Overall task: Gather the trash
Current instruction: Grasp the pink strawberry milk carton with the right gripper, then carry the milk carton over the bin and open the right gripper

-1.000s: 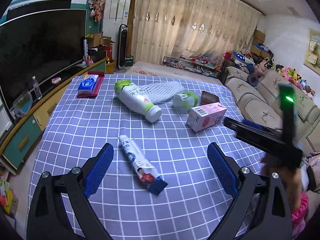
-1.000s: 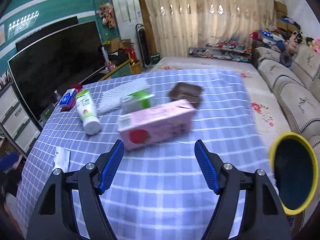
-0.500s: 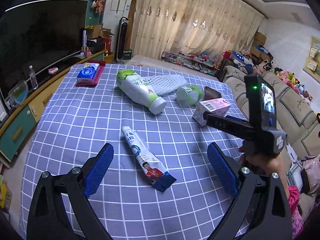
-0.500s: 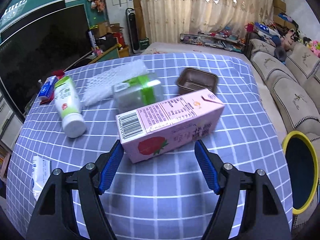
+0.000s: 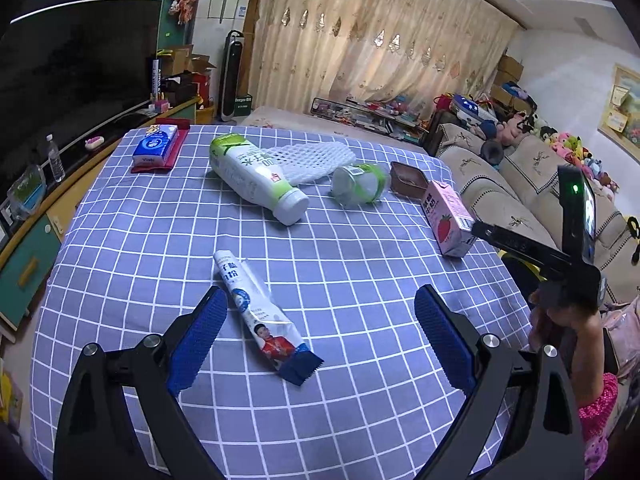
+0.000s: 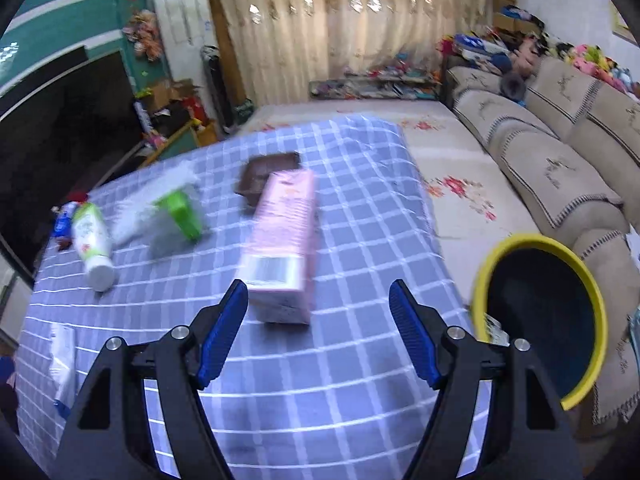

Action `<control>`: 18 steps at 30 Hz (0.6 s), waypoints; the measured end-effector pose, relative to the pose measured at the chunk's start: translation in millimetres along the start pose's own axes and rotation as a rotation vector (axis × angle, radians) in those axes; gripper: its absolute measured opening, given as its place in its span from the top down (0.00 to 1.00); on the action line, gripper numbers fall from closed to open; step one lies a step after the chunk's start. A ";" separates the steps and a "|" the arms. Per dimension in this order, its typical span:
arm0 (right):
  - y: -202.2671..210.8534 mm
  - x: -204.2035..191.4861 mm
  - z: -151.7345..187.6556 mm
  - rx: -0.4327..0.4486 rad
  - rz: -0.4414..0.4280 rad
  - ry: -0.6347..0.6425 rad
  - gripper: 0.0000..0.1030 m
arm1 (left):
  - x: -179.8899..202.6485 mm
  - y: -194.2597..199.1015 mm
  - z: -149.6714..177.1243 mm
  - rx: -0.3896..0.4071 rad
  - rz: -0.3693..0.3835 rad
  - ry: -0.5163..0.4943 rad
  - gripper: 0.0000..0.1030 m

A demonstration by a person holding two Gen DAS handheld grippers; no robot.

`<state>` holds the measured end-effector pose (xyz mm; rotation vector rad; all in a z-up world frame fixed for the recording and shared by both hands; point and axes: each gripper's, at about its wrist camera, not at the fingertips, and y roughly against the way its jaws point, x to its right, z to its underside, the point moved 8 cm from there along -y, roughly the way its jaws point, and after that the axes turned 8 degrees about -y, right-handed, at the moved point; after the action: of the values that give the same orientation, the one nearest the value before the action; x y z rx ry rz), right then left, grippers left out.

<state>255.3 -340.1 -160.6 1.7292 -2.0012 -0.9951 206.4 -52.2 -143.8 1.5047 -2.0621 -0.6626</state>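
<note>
A pink strawberry milk carton lies on the blue checked tablecloth, end-on just ahead of my open right gripper; it also shows near the table's right edge in the left wrist view. My open, empty left gripper hovers over a flattened white and blue wrapper. A white and green bottle, a clear cup with a green band, white foam netting and a brown tray lie further back. The right view is blurred.
A yellow-rimmed bin stands on the floor right of the table. A blue tissue pack on a red cloth lies at the far left corner. A sofa runs along the right; a TV cabinet along the left.
The right gripper swung round the pink carton, which now points end-on toward it instead of lying crosswise. The left gripper moved slightly forward over the wrapper.
</note>
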 end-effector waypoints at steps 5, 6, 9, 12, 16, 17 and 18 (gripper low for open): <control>-21.6 -22.0 4.1 -0.027 0.005 0.051 0.31 | -0.4 3.2 0.1 0.003 -0.002 0.002 0.09; -28.0 -22.6 4.9 -0.033 0.022 0.054 0.31 | -1.3 3.8 0.6 0.003 -0.004 0.006 0.09; -42.3 -17.5 5.2 -0.056 0.052 0.041 0.31 | -4.7 5.5 2.1 0.004 -0.001 0.017 0.09; -50.9 -12.6 7.4 -0.071 0.069 0.036 0.45 | -6.7 4.2 2.4 0.002 0.001 0.022 0.09; -56.6 -6.5 8.5 -0.086 0.054 0.010 0.62 | -7.0 0.9 4.5 -0.007 0.004 0.021 0.09; -55.8 -4.9 7.3 -0.078 0.051 0.006 0.62 | -6.8 0.6 4.9 -0.008 0.003 0.020 0.09; -52.3 -3.3 6.4 -0.066 0.044 0.001 0.62 | -6.7 0.4 5.2 -0.009 0.002 0.020 0.09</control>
<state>290.4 -336.4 -199.9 1.6441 -1.9741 -1.0338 204.6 -45.2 -148.1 1.4979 -2.0428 -0.6528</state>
